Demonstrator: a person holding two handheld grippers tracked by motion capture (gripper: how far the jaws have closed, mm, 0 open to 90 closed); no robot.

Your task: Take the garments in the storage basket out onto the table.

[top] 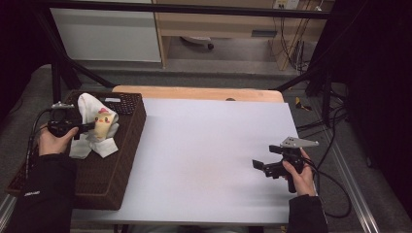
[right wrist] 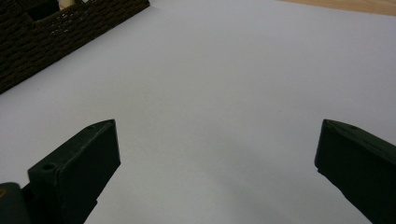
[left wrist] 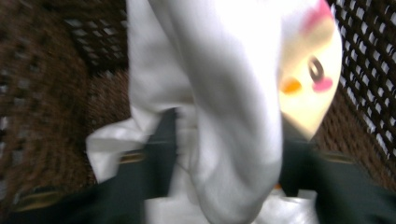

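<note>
A white cloth printed with a yellow chick face lies bunched in the brown wicker basket at the table's left. My left gripper reaches into the basket from the left, level with the cloth. In the left gripper view, which is blurred, the cloth hangs between the two spread black jaws of the left gripper, with the chick face at the upper right. My right gripper hovers open over the white table sheet at the right, and the right gripper has nothing between its jaws.
The basket fills the table's left side and overhangs its edge. A strip of bare wood shows beyond the white sheet. Cables trail on the floor at the right. Black frame legs stand at both back corners.
</note>
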